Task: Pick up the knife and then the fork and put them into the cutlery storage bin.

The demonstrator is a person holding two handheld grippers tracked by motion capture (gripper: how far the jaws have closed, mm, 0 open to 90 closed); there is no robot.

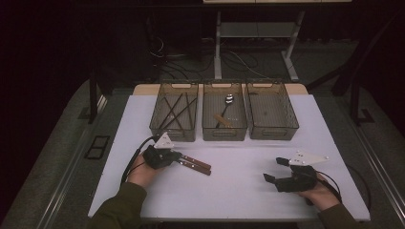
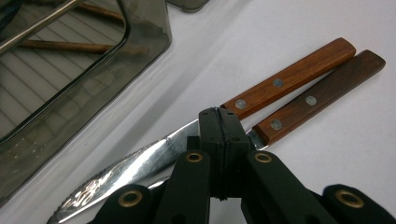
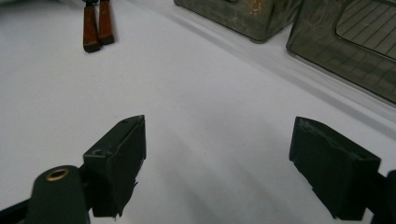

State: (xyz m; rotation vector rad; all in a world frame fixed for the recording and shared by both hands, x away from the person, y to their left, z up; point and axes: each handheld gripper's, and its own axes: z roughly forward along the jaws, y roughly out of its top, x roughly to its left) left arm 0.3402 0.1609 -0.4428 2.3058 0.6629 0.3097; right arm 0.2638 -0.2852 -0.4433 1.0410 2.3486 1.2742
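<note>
Left gripper (image 2: 219, 140) is pressed together over two knives (image 2: 280, 88), likely for binning | right gripper (image 3: 217, 168) is held spread, idle above counter (image 3: 210, 93).

We see a dim room with a grey floor (image 1: 57, 157). A white table (image 1: 267, 191) stands lit in the middle. Behind it, a pale desk frame (image 1: 253, 29) rises on two legs, with dark cables (image 1: 167, 55) tangled on the floor nearby.
</note>
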